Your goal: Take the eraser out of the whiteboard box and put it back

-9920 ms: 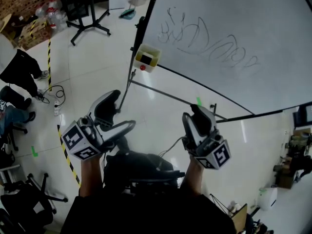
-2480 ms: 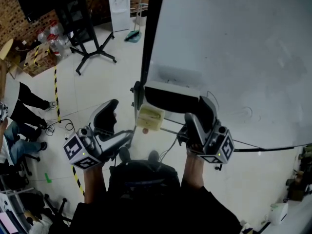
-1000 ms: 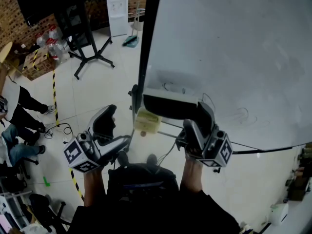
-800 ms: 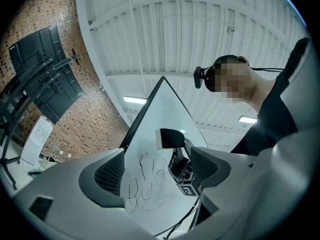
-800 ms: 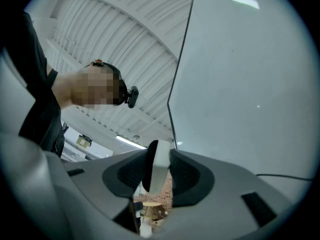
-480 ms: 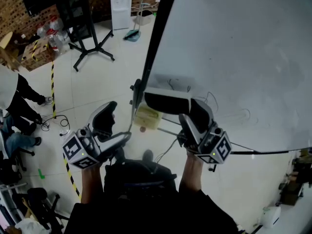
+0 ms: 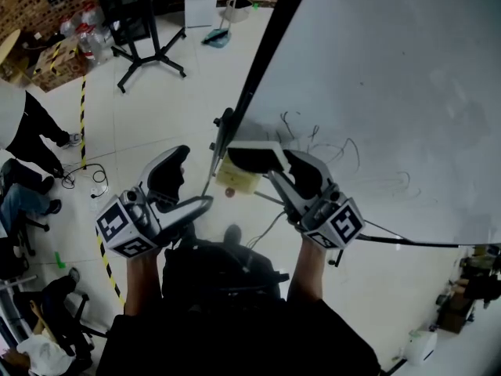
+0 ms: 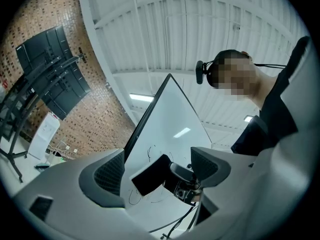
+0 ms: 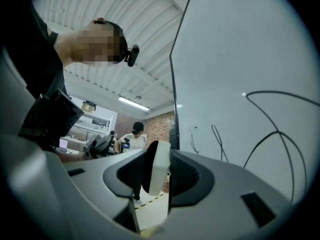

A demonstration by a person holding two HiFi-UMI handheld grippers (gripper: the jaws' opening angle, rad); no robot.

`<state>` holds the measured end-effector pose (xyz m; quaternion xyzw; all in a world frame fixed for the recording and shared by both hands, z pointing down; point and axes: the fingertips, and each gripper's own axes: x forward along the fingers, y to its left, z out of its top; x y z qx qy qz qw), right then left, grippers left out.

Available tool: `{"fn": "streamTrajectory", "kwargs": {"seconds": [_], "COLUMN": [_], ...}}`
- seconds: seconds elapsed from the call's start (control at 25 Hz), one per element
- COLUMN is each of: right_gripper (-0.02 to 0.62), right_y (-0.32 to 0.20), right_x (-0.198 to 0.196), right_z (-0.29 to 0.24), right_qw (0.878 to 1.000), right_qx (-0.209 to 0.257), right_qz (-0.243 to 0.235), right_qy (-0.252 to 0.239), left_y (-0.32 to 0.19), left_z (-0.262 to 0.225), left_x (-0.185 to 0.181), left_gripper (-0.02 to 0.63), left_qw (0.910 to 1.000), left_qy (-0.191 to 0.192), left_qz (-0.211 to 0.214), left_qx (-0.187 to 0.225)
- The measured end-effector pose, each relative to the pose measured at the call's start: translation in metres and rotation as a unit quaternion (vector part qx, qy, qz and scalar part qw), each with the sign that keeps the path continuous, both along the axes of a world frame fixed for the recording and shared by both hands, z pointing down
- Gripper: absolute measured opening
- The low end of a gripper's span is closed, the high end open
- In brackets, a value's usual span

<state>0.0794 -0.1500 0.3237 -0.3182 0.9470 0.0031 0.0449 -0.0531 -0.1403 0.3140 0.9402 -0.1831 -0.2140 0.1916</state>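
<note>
Right gripper [image 7: 283, 169] is clamping the eraser [image 7: 252, 157]. Its jaws are standing partly apart, and both ribbed dark pads are pressing on the block's flat sides. The eraser is a rectangular slab with a hard white plastic back and black felt on the other face. In the right gripper view it is sitting edge-on, pinched by one end.

The eraser is out of the whiteboard box [image 7: 237, 180]. In the head view it is hovering just beside the box, which is sitting at its 7 o'clock. The box is a small pale-yellow tray clipped to the board's black frame [image 7: 262, 69], with a red dot at its lower edge.

Can't tell if the felt is touching the whiteboard [image 7: 391, 77]. The board is smooth, matte grey-white and is filling the 12 to 3 o'clock part of the view. Thin looping marker scribbles [image 7: 333, 146] are showing at 3 o'clock of the eraser.

Left gripper [image 7: 182, 192] is idling at 8 o'clock of the box over the glossy pale tile floor [image 7: 149, 108]. Its curved jaws are gaping wide and holding nothing.
</note>
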Motion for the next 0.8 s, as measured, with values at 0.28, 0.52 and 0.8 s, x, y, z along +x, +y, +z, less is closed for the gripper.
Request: {"fn": "streamTrajectory", "kwargs": {"seconds": [0.28,0.52,0.8], "right_gripper": [0.164,0.164,0.164], "right_y": [-0.003,-0.006,-0.006], "right_x": [-0.015,-0.021,-0.026], "right_z": [0.031,0.056,0.094], "right_qw": [0.998,0.994,0.986], "right_qx": [-0.024,-0.035,-0.063], "right_qz": [-0.014,-0.016,-0.027], "right_qy": [0.063,0.106,0.152], "left_y": [-0.001,0.000,-0.002], "left_z": [0.004,0.009,0.013], "left_x": [-0.004,-0.004,-0.007], "left_gripper": [0.414,0.414,0.414], "left_qw": [1.0000,0.9999,0.9998], "left_qy": [-0.006,-0.011,-0.010], "left_qz": [-0.003,-0.006,-0.012], "left_qx": [-0.006,-0.012,-0.016]}}
